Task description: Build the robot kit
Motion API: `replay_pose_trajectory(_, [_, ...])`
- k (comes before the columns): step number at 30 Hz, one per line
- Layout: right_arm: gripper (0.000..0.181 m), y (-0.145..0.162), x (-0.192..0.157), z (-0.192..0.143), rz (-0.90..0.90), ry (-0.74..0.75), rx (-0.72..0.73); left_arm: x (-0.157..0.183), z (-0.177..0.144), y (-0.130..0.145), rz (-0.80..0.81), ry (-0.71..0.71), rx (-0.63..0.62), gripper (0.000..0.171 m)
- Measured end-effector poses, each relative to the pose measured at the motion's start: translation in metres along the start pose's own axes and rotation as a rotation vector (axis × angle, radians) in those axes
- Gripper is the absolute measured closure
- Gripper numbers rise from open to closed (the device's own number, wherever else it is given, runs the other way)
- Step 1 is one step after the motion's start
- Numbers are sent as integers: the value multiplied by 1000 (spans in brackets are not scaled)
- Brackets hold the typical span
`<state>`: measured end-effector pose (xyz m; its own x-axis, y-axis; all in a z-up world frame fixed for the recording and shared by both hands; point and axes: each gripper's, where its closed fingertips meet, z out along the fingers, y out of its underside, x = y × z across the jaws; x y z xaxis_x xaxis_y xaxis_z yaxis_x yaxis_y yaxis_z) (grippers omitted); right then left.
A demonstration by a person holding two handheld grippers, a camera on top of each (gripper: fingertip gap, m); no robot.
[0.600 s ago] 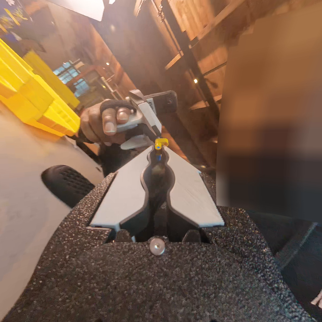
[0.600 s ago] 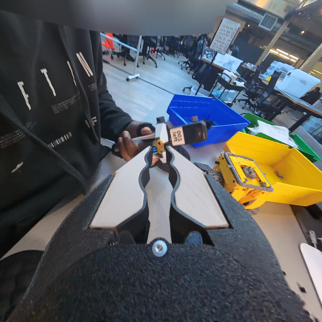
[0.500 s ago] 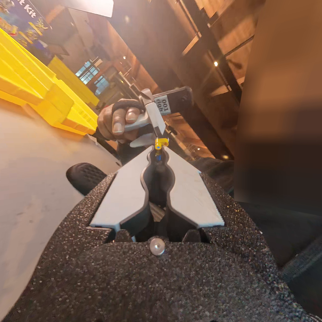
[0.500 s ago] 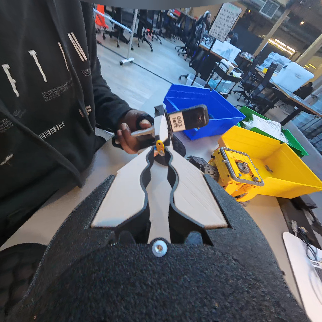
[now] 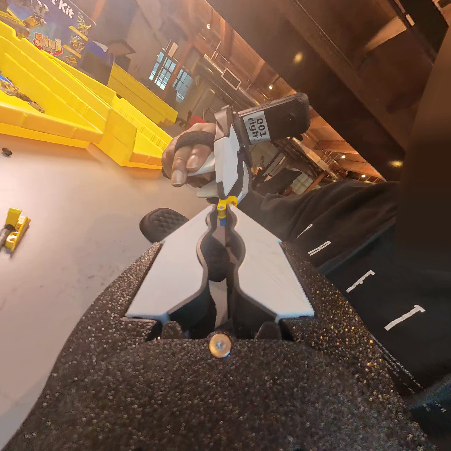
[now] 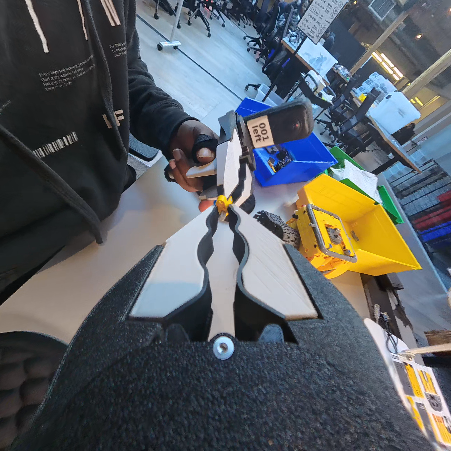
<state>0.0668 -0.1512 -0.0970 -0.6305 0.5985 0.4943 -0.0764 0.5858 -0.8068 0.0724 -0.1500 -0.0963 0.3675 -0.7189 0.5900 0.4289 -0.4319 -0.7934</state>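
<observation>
A small yellow connector piece with a blue pin end is held in the air between both grippers, which meet tip to tip. My left gripper is shut on its stem. In the left wrist view the right gripper comes down onto the piece from above, held by a hand. In the right wrist view my right gripper is shut on the same yellow piece. The left gripper meets it from above. Both sit above the pale table.
A yellow toy dump truck with a black track stands right of the grippers. A blue bin and a green bin lie behind it. Yellow trays and a small yellow-and-black part lie on the left. A person's black hoodie is close. Less than 4 cm separates the two grippers' tips. The yellow toy dump truck is about 20 cm from both grippers' fingertips.
Both grippers have kept hold of the yellow piece tip to tip. The pair has swung and tilted, so the opposite gripper now stands steeper and more of the table shows in the left view.
</observation>
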Motion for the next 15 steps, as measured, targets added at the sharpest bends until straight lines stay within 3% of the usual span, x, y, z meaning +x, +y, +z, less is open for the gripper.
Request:
replay_pose_trajectory(3, [170,0,9,-1,39,65,15,-2,-2,-8,191,-72,-4,166])
replay_pose_trajectory(5, [155,1,13,-5,99,76,48,-7,-3,-12,394,-171,-34,166])
replay_pose_trajectory(8, [153,5,15,-8,156,95,69,-8,-3,-16,625,-253,-77,166])
replay_pose_trajectory(12, [154,10,15,-6,214,98,83,-13,1,-14,728,-269,-137,166])
replay_pose_trajectory(15, [166,14,16,-6,243,95,83,-18,5,-13,738,-259,-152,166])
